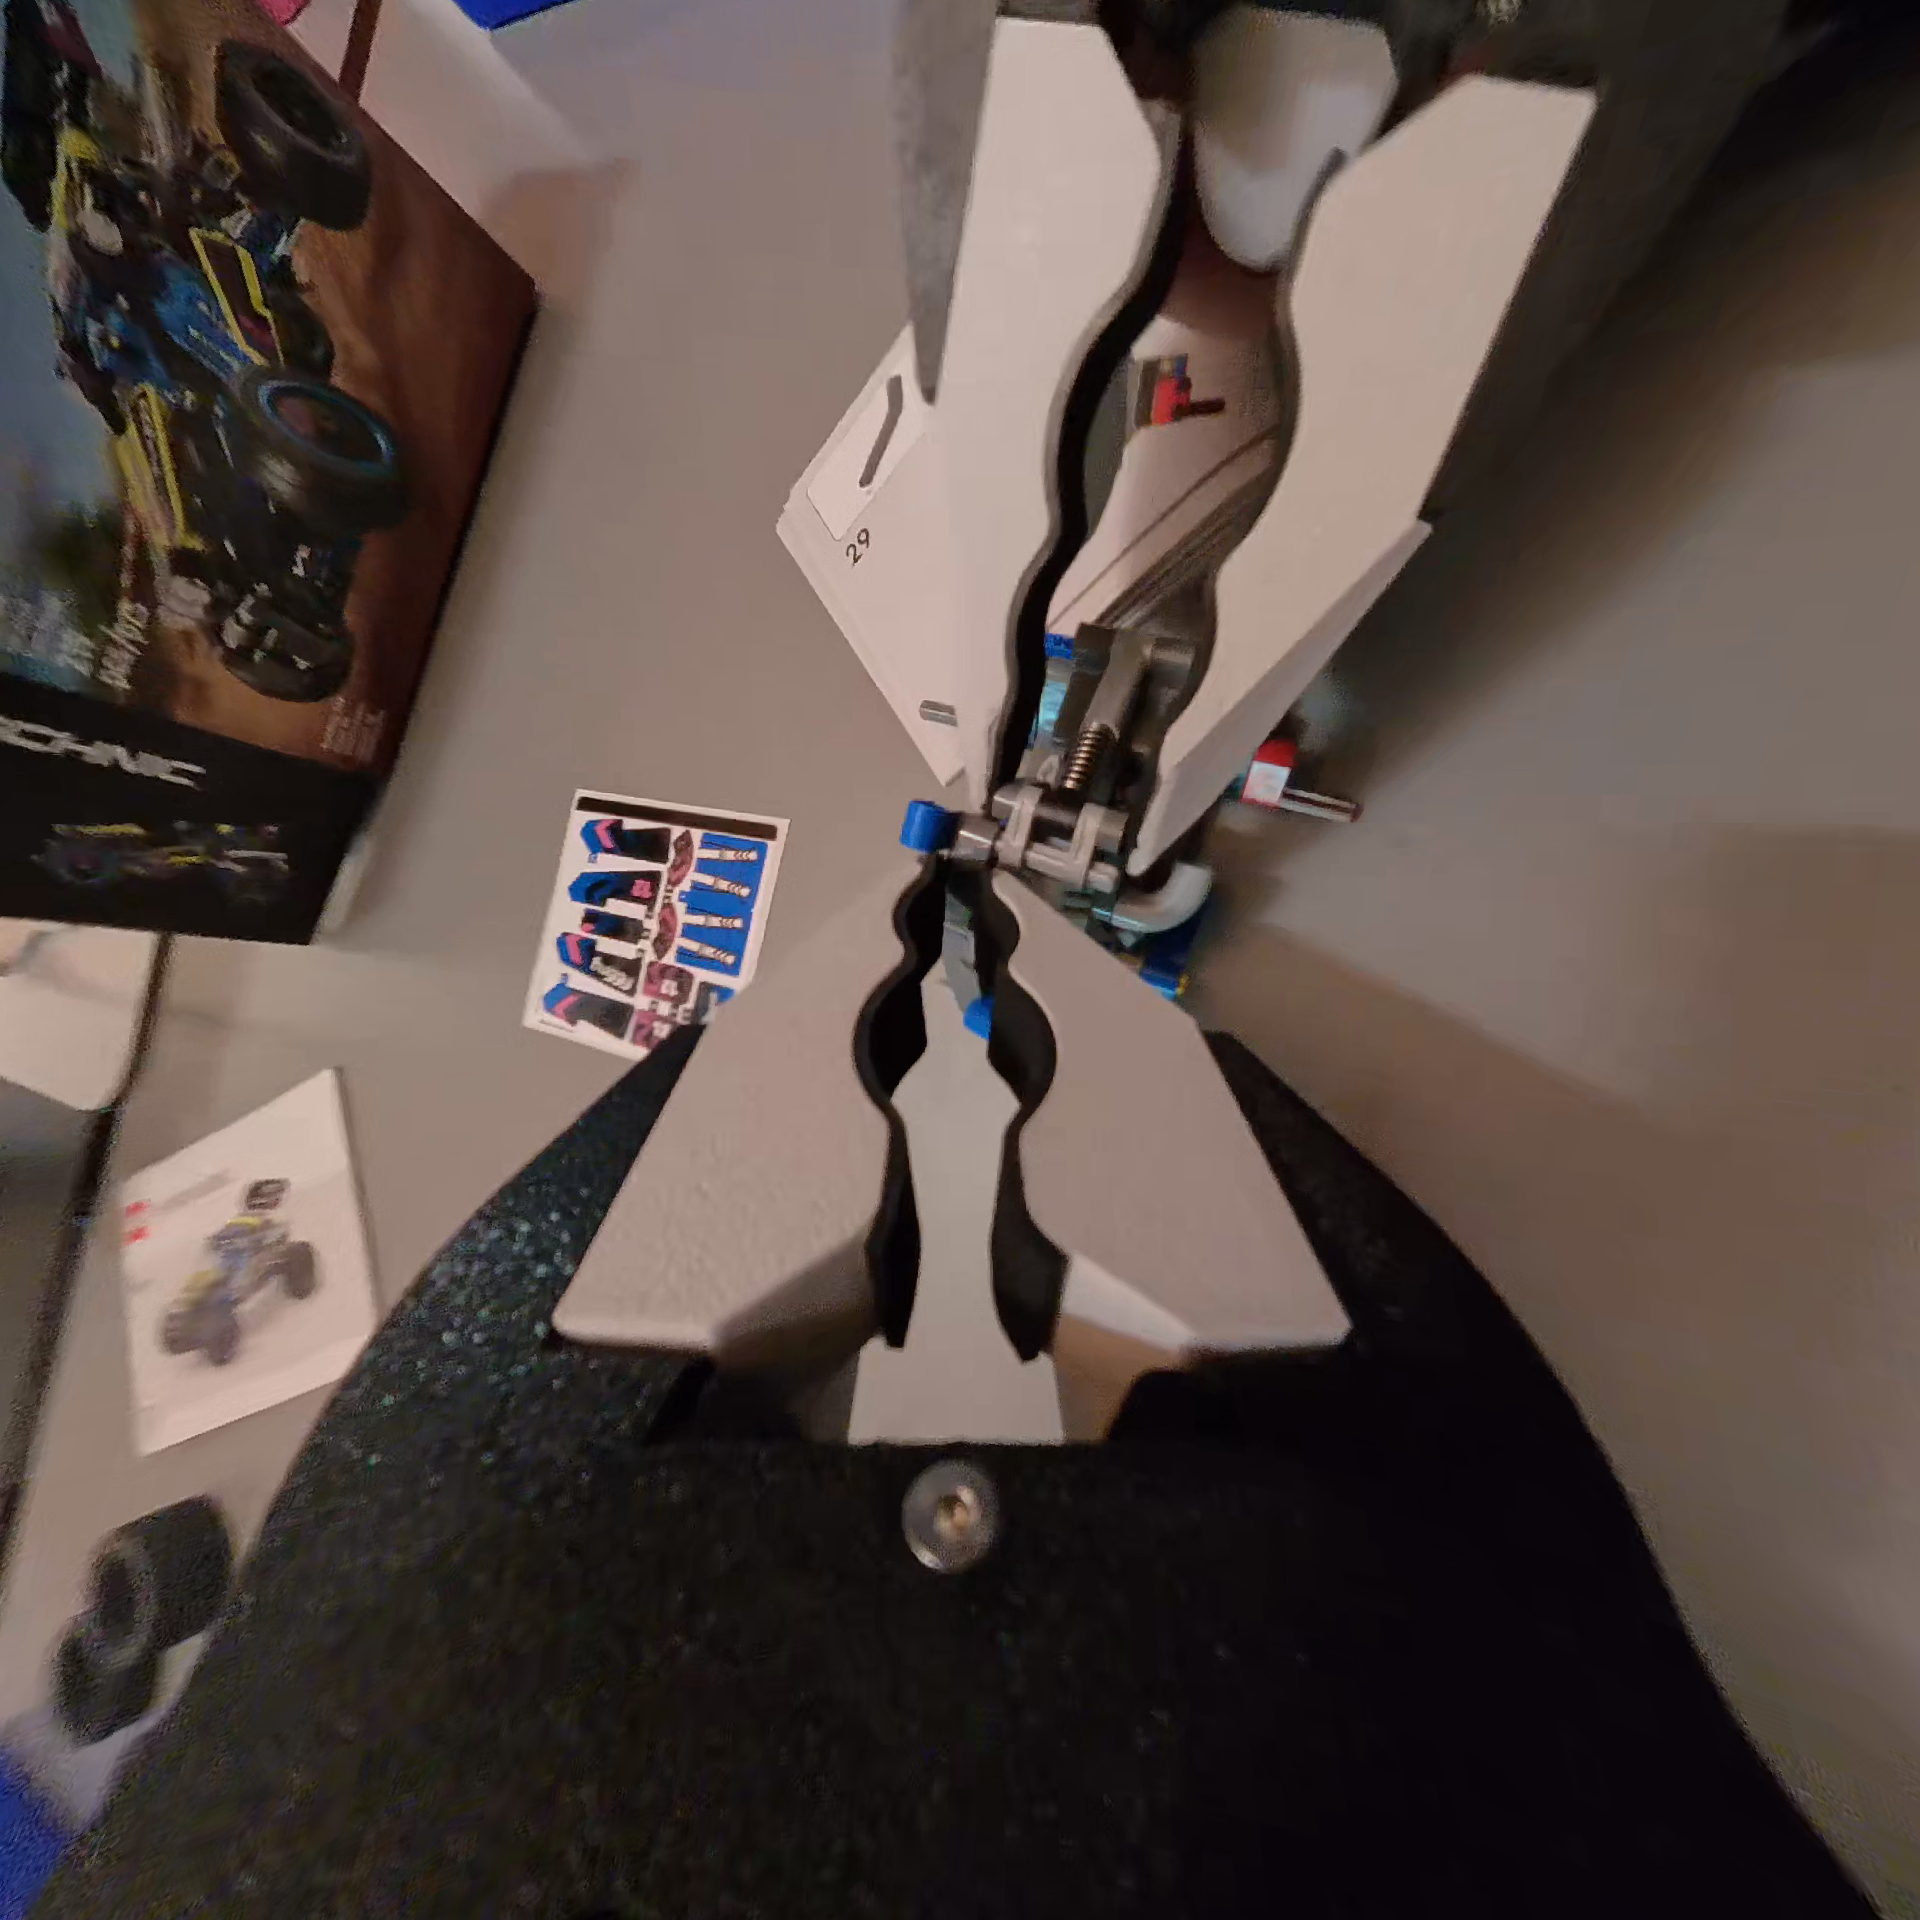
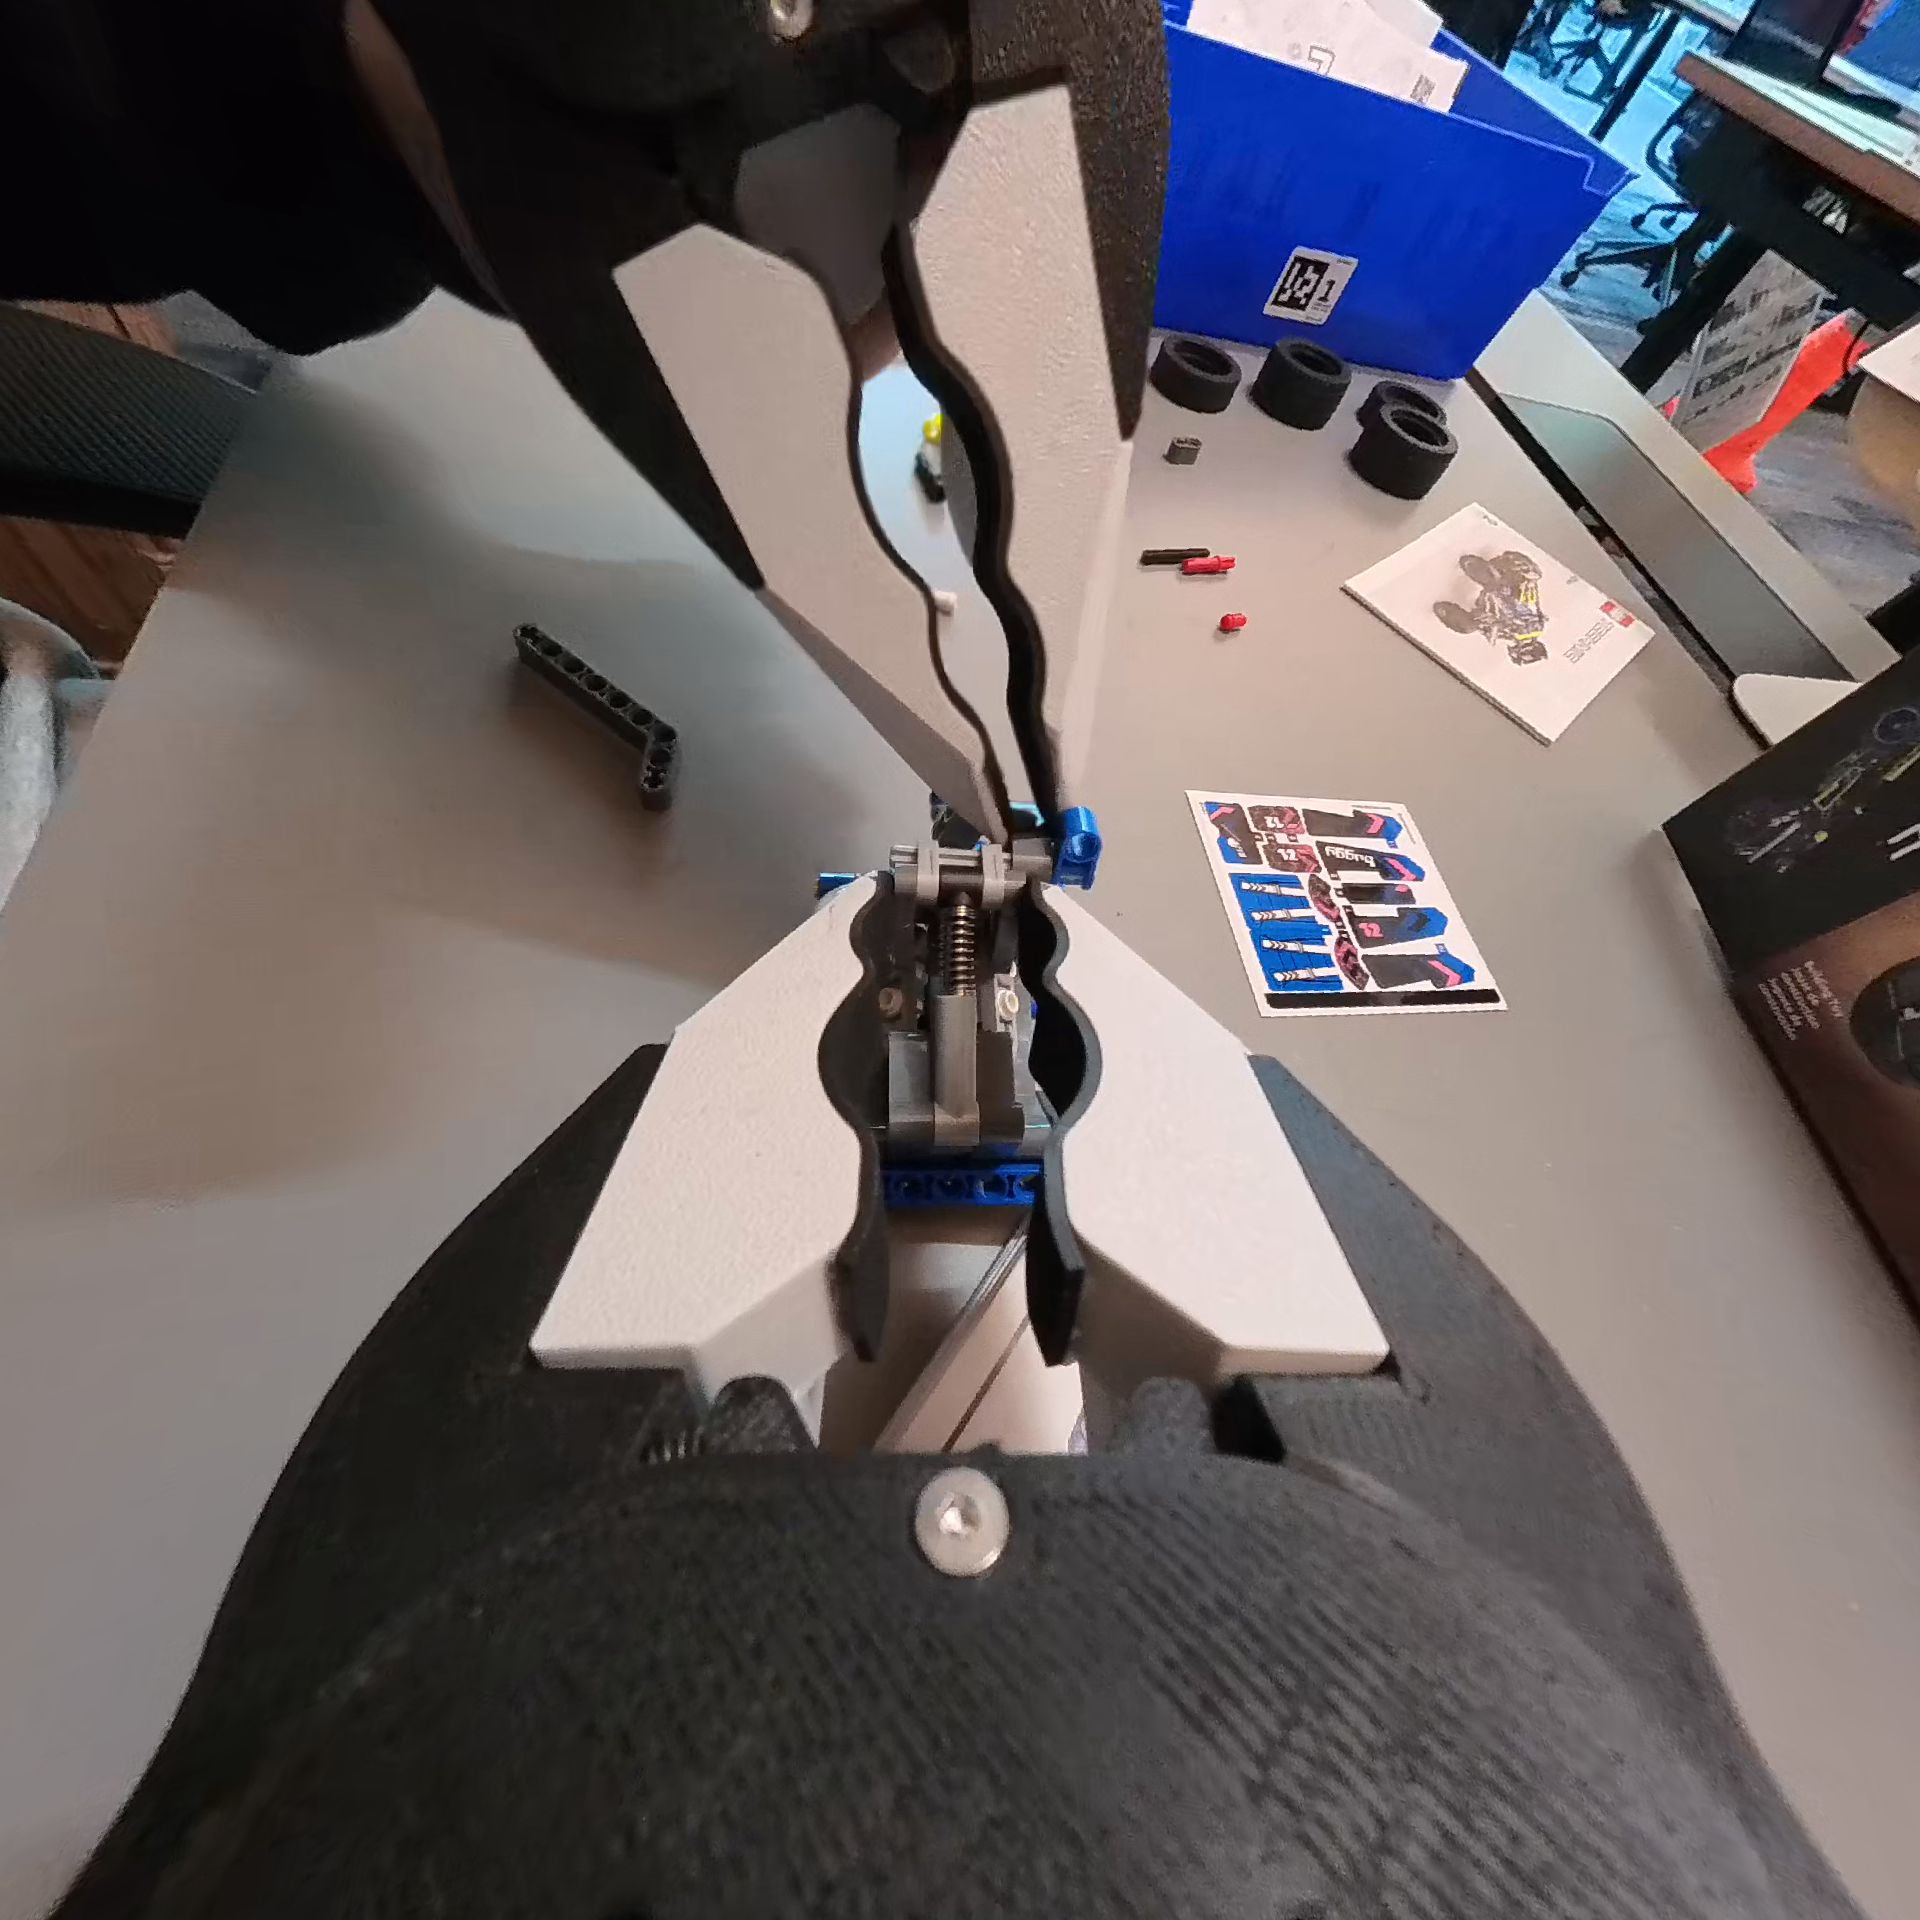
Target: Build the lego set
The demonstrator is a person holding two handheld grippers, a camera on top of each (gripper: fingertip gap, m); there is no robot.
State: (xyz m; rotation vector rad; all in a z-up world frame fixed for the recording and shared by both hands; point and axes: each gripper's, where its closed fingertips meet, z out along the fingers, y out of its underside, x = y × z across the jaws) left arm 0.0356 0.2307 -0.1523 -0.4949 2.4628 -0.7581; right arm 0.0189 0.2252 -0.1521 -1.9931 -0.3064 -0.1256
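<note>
A grey and blue lego assembly [image 2: 956, 1049] with a spring shock absorber sits between the fingers of my right gripper [image 2: 951, 899], which is shut on it and holds it above the table. At its far end a blue connector [image 2: 1077, 847] sits on a dark grey axle. My left gripper [image 2: 1006, 816] comes from above, with its tips closed on that axle beside the connector. In the left wrist view, my left gripper [image 1: 961, 883] meets the assembly [image 1: 1101, 686] just below the blue connector [image 1: 925, 828], and the right gripper [image 1: 1070, 821] reaches in from the top.
A sticker sheet [image 2: 1340, 904], a small booklet [image 2: 1496, 623], the set's box [image 2: 1818, 935], several black tyres [image 2: 1299, 379], a blue bin [image 2: 1351, 187], a black angled beam [image 2: 603, 707] and red pins [image 2: 1205, 563] are on the grey table. An open instruction book [image 1: 894, 582] lies under the right gripper. Less than 4 cm separates the two grippers' tips.
</note>
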